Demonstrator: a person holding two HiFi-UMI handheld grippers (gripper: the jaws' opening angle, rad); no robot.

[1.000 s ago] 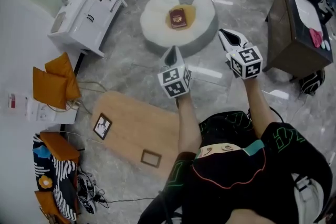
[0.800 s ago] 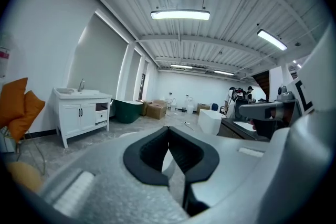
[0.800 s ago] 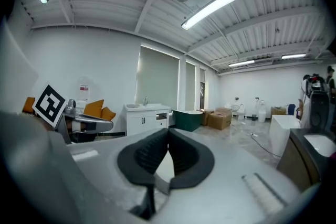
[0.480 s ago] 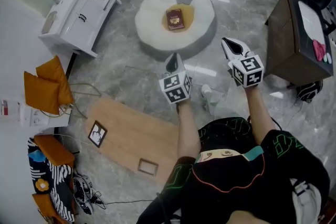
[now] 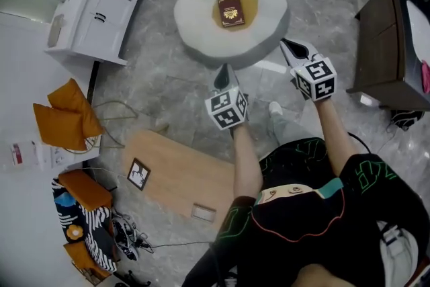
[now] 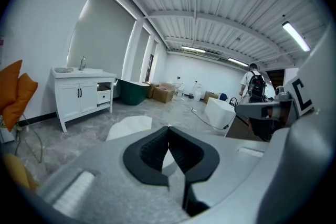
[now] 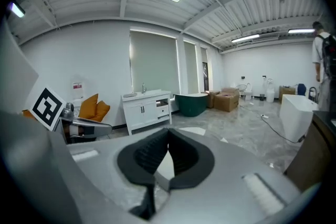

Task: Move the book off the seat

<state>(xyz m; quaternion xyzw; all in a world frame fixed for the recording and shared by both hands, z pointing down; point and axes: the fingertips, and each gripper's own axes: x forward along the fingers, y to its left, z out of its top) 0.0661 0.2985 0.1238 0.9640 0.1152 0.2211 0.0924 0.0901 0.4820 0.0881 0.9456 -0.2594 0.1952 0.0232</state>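
A dark red book (image 5: pixel 230 11) lies flat in the tan middle of a round white floor seat (image 5: pixel 198 7) at the top of the head view. My left gripper (image 5: pixel 224 75) hovers just short of the seat's near edge, shut and empty. My right gripper (image 5: pixel 291 49) hangs beside the seat's near right rim, also shut with nothing in it. In the left gripper view the jaws (image 6: pixel 168 131) meet at the tips, and the white seat (image 6: pixel 128 127) shows beyond them. The right gripper view shows its jaws (image 7: pixel 168 134) closed too; the book is hidden in both gripper views.
A white vanity cabinet (image 5: pixel 94 7) stands at the upper left. A wooden board (image 5: pixel 178 171) with small picture frames lies on the marble floor to my left. A dark brown table (image 5: pixel 393 54) is at the right. Orange cushions (image 5: pixel 64 116) rest by the left wall.
I have stepped closer to the seat: both grippers now sit right at its near rim, where a second ago bare floor lay between them and it. Both stay shut.
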